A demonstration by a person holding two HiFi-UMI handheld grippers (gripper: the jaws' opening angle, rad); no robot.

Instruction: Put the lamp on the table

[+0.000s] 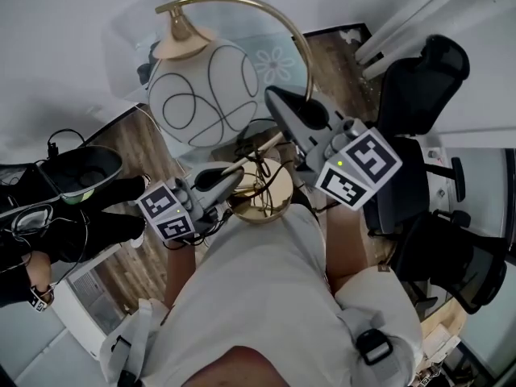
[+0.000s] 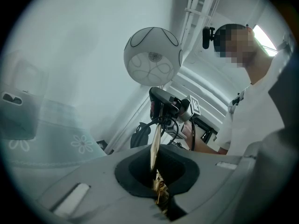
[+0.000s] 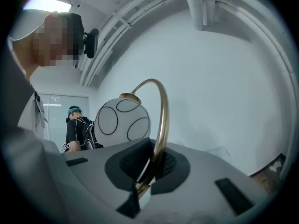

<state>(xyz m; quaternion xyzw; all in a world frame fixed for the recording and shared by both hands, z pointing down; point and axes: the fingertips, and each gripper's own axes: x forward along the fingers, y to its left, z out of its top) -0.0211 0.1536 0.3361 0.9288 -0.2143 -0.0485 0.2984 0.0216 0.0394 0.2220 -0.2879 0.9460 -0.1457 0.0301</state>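
Brass and white make up the lamp (image 1: 205, 95): a round white globe shade scrawled with looping black lines, hung from a curved brass arc stem (image 1: 242, 2) that rises from a flat round brass base (image 1: 270, 204). The lamp is in the air, carried close to the person's torso with its base just in front of the pale shirt and nothing under it but wooden floor. The left gripper (image 1: 234, 180) is pressed together on the thin edge of the base, which shows as a gold sliver pinched in its dark pads in the left gripper view (image 2: 159, 195). The right gripper (image 1: 282, 107) is clamped on the arc stem higher up, and the right gripper view (image 3: 145, 183) shows the brass tube running up out of its closed jaws to the globe. The pale table top with a daisy print (image 1: 278, 63) lies ahead of both tools, beyond the globe, which already hangs over its near edge. The stem stands roughly upright and the shade leads, so the base trails nearest the person. The right gripper looks nearer the table, and the base probably has to travel forward past the edge before it can be lowered.
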